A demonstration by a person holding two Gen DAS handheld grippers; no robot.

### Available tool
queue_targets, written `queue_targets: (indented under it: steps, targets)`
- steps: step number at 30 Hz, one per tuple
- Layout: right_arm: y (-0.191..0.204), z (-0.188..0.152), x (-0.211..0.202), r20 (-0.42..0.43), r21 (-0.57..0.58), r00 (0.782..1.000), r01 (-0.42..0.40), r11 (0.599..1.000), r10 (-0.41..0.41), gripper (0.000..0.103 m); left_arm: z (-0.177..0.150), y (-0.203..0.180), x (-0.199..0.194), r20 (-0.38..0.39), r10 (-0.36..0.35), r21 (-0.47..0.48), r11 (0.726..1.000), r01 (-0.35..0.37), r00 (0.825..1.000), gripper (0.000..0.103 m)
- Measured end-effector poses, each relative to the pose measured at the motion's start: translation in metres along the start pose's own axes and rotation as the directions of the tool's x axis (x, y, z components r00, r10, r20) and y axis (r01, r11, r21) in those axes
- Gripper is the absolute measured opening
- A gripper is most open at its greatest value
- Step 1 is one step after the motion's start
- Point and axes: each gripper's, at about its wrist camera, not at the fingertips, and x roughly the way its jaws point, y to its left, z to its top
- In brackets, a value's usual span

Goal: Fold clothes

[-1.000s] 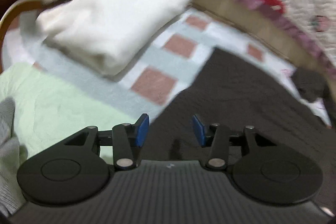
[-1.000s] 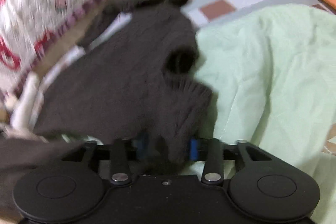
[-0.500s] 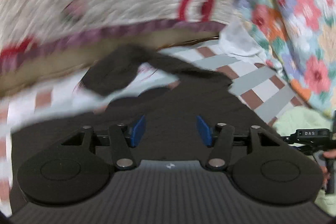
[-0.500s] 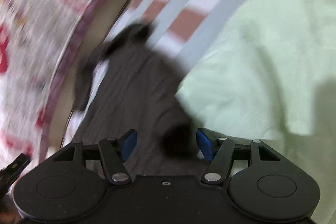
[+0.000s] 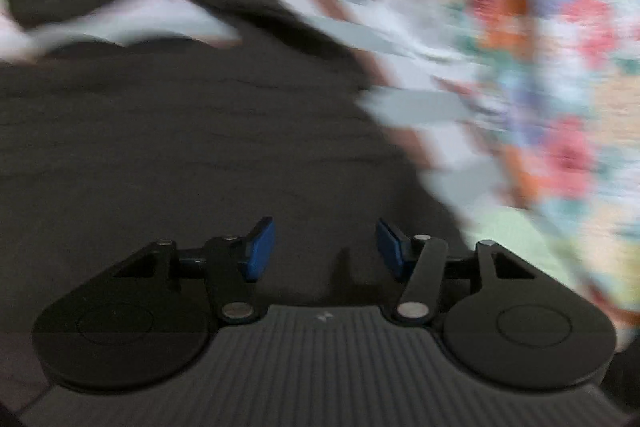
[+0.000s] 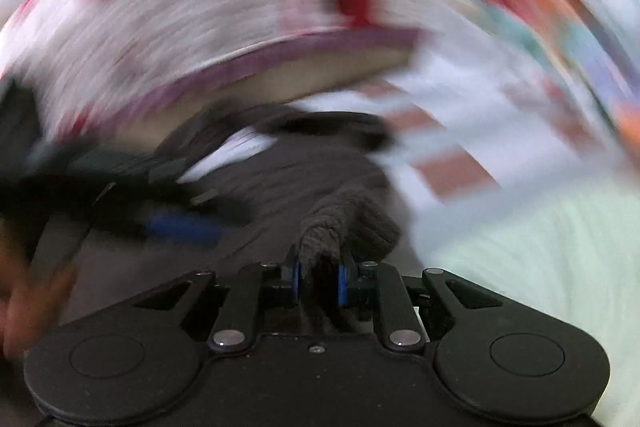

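Observation:
A dark grey knit sweater [image 5: 192, 131] lies spread on the bed and fills most of the left wrist view. My left gripper [image 5: 326, 247] hovers just above it, open, with nothing between its blue pads. In the right wrist view the same sweater [image 6: 304, 179] stretches ahead, and its ribbed cuff [image 6: 344, 223] bunches up from my right gripper [image 6: 318, 285], which is shut on it. The other gripper [image 6: 176, 223] shows blurred at the left of that view, beside a hand [image 6: 28, 303]. Both views are smeared by motion.
A checked bedsheet [image 5: 420, 103] with red-brown squares lies under the sweater. A pale green cloth [image 6: 532, 259] covers the bed to the right. A white quilt with red print [image 6: 224, 3] and a floral blanket [image 5: 560, 75] rise behind.
My right gripper went from open around the cuff to shut on it. The left gripper swung right across the sweater, staying open. Both views are now more blurred.

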Motion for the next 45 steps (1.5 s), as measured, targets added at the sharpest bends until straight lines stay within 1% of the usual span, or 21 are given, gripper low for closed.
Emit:
queue_targets:
  steps: [2, 5, 8, 12, 14, 16, 19, 20, 22, 24, 26, 29, 32, 33, 34, 36, 37, 39, 41, 43, 45]
  targets:
    - [0.007, -0.002, 0.003, -0.022, -0.026, 1.000, -0.020, 0.999, 0.020, 0.021, 0.002, 0.010, -0.004, 0.020, 0.025, -0.016, 1.000, -0.024, 0.999, 0.049]
    - [0.014, -0.004, 0.007, -0.058, -0.045, 0.997, -0.048, 0.998, 0.045, 0.021, 0.004, 0.021, -0.012, 0.019, -0.095, -0.086, 0.992, 0.097, 0.995, 0.050]
    - [0.021, -0.006, 0.010, -0.094, -0.063, 0.993, -0.076, 0.995, 0.070, 0.022, 0.002, 0.015, -0.010, -0.019, -0.188, -0.068, 0.980, 0.187, 0.982, 0.053]
    - [0.030, -0.009, 0.015, -0.142, -0.085, 0.985, -0.115, 0.990, 0.102, 0.024, -0.003, 0.007, 0.006, -0.113, -0.241, -0.050, 0.970, 0.237, 0.964, 0.056]
    - [0.029, -0.011, 0.010, -0.146, -0.081, 0.978, -0.160, 0.984, 0.147, 0.026, -0.007, 0.004, 0.018, -0.170, -0.218, -0.030, 0.976, 0.216, 0.961, 0.056]
    - [0.027, -0.013, 0.005, -0.149, -0.077, 0.970, -0.207, 0.975, 0.194, 0.031, -0.012, 0.003, 0.026, -0.202, -0.127, 0.015, 0.991, 0.133, 0.971, 0.054]
    - [-0.010, -0.012, -0.006, -0.093, 0.120, 0.950, -0.286, 0.951, 0.298, 0.033, -0.014, 0.005, 0.028, -0.205, -0.075, 0.035, 0.996, 0.084, 0.976, 0.041]
    - [-0.023, -0.011, -0.010, -0.062, 0.189, 0.950, -0.290, 0.938, 0.306, 0.039, -0.013, 0.007, 0.027, -0.200, -0.072, 0.028, 0.996, 0.079, 0.977, 0.038]
    - [-0.045, -0.006, -0.015, -0.031, 0.283, 0.952, -0.284, 0.916, 0.304, 0.041, -0.012, 0.009, 0.025, -0.191, -0.055, 0.028, 0.998, 0.061, 0.980, 0.037]
    - [-0.061, -0.001, -0.014, -0.043, 0.320, 0.958, -0.255, 0.912, 0.283, 0.041, -0.011, 0.008, 0.025, -0.187, -0.014, 0.051, 0.998, 0.024, 0.982, 0.037]
    - [-0.070, 0.002, -0.001, -0.123, 0.355, 0.958, -0.200, 0.913, 0.258, 0.043, -0.009, 0.008, 0.024, -0.179, 0.021, 0.069, 0.998, -0.009, 0.984, 0.037]
    - [-0.084, -0.009, 0.029, -0.209, 0.516, 0.925, -0.170, 0.839, 0.317, 0.049, -0.007, 0.015, 0.022, -0.180, 0.062, 0.071, 0.996, -0.050, 0.982, 0.035]
    - [-0.080, -0.024, 0.047, -0.174, 0.610, 0.893, -0.234, 0.758, 0.415, 0.055, -0.005, 0.022, 0.023, -0.191, 0.052, 0.036, 0.998, -0.046, 0.980, 0.034]
    - [-0.076, -0.028, 0.051, -0.170, 0.624, 0.896, -0.223, 0.749, 0.409, 0.062, -0.004, 0.024, 0.023, -0.191, 0.048, 0.032, 0.999, -0.043, 0.980, 0.034]
    - [-0.074, -0.031, 0.055, -0.154, 0.635, 0.904, -0.218, 0.741, 0.398, 0.062, -0.004, 0.024, 0.022, -0.191, 0.046, 0.033, 0.999, -0.040, 0.981, 0.034]
    - [-0.070, -0.037, 0.061, -0.118, 0.657, 0.920, -0.211, 0.724, 0.374, 0.035, -0.003, 0.024, 0.023, -0.185, 0.039, 0.036, 0.999, -0.033, 0.982, 0.034]
    - [-0.068, -0.031, 0.051, -0.097, 0.616, 0.943, -0.194, 0.764, 0.317, 0.015, -0.003, 0.024, 0.024, -0.181, 0.028, 0.034, 0.999, -0.023, 0.983, 0.034]
    - [-0.064, -0.015, 0.029, -0.042, 0.514, 0.981, -0.142, 0.846, 0.190, 0.015, -0.001, 0.024, 0.025, -0.175, 0.005, 0.030, 1.000, 0.000, 0.985, 0.037]
    - [-0.059, 0.000, 0.006, 0.028, 0.410, 0.997, -0.072, 0.909, 0.066, 0.014, 0.001, 0.021, 0.023, -0.153, -0.018, 0.038, 0.999, 0.024, 0.988, 0.041]
    - [-0.055, 0.016, -0.016, 0.112, 0.307, 0.992, 0.013, 0.951, -0.050, 0.014, 0.005, 0.015, 0.016, -0.111, -0.079, 0.041, 0.996, 0.084, 0.991, 0.046]
    - [-0.049, 0.030, -0.041, 0.151, 0.131, 0.958, 0.224, 0.966, -0.243, 0.013, 0.009, 0.010, 0.011, -0.084, -0.156, 0.033, 0.987, 0.159, 0.984, 0.057]
